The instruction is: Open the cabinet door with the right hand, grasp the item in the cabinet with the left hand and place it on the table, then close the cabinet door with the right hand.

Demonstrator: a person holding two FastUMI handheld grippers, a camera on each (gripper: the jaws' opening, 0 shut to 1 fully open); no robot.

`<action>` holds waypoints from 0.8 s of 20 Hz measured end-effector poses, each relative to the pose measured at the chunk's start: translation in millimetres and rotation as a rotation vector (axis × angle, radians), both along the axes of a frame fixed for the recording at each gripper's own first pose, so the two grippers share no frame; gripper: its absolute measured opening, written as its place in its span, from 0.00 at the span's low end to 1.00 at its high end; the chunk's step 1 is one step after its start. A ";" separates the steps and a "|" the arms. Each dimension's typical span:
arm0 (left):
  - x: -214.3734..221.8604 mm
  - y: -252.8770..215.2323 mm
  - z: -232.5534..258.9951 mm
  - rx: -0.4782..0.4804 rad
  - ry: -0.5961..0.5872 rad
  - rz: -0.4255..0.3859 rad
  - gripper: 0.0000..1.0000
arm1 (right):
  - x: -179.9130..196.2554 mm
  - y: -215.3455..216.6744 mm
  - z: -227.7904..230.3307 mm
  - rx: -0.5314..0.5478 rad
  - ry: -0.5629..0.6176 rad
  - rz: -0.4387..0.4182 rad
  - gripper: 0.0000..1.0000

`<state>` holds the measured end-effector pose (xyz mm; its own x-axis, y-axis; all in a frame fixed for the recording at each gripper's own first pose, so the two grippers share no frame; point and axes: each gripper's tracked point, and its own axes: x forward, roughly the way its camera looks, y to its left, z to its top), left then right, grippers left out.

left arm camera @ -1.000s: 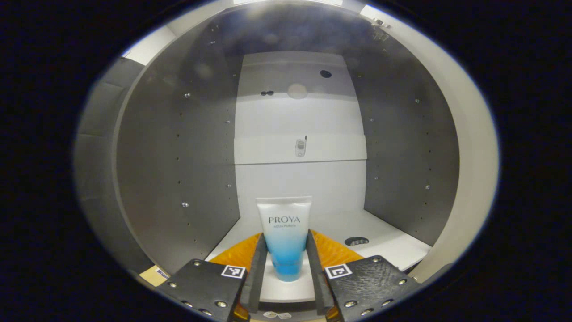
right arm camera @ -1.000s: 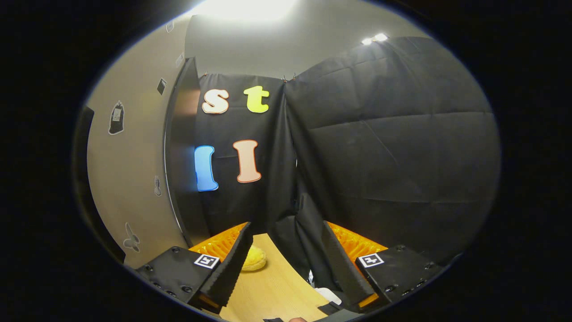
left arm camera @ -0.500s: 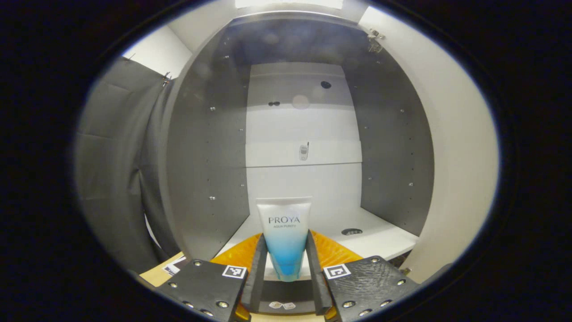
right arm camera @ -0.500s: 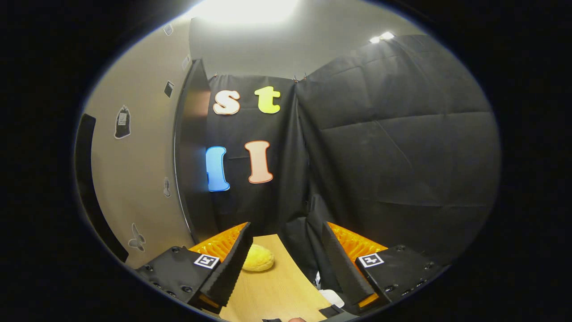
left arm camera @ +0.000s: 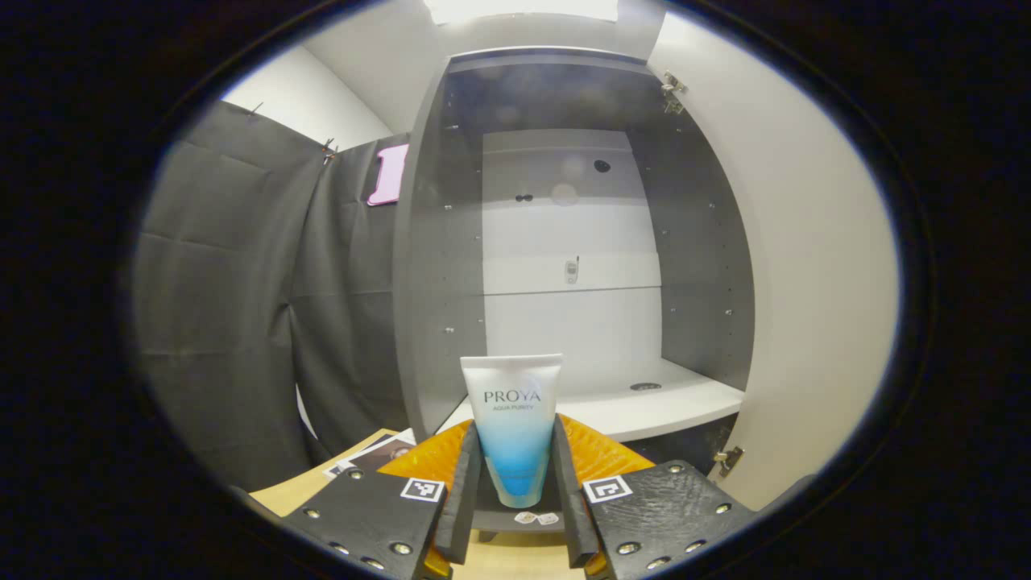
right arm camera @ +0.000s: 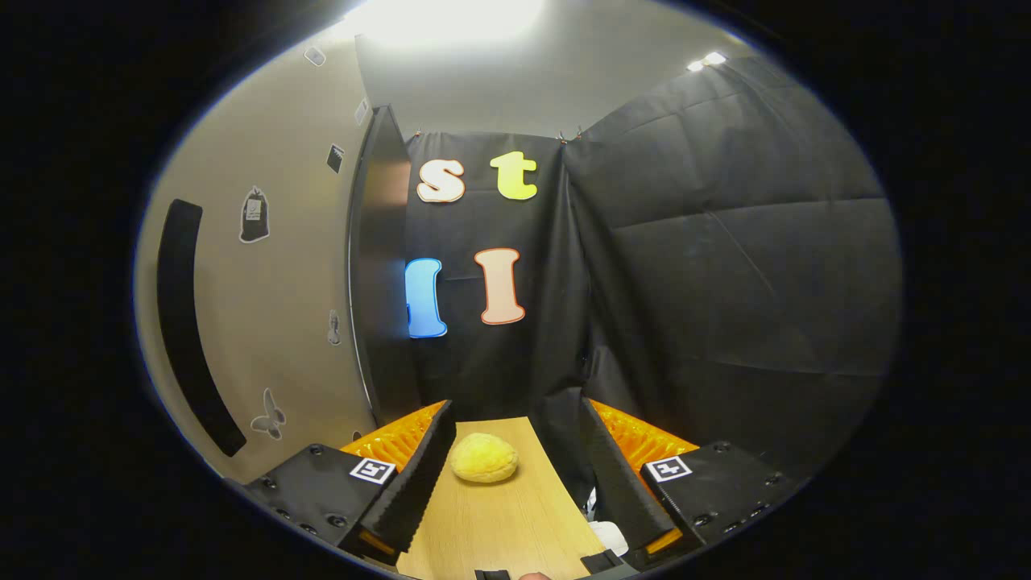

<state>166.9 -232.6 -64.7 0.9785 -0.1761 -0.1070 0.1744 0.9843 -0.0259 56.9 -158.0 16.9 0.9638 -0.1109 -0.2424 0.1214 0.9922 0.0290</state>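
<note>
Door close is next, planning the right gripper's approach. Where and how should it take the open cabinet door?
Probably the cabinet door by its free vertical edge near the long dark handle, coming from the front so the jaws straddle the thin panel. In the right gripper view the door stands swung out, face flat and broad, so only the edge or handle offers purchase. The right gripper is open and empty.

white-to-blue tube (left arm camera: 513, 427) upright, cap down, before open cabinet (left arm camera: 564, 242), door (left arm camera: 813, 266) swung wide

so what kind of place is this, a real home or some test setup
Most likely a staged recording booth, not a home: black cloth hangs as walls, a bare cabinet with an open door stands by a wooden table.
</note>
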 end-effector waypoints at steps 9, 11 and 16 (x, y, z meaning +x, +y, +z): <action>-64.9 48.2 -75.8 0.020 0.036 0.040 0.47 | 5.9 12.2 -9.3 -0.006 -0.001 0.042 0.92; -75.2 57.6 -100.8 0.001 0.071 0.053 0.49 | 6.7 18.4 -12.0 -0.005 0.002 0.055 0.92; -103.6 83.9 -150.5 -0.019 0.104 0.090 0.49 | 8.5 29.4 -13.4 -0.011 0.005 0.077 0.92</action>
<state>63.3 -148.7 -215.2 0.9742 -0.0915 -0.2061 0.0811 0.9950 -0.0581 65.4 -128.6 3.6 0.9684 -0.0388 -0.2462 0.0445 0.9988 0.0178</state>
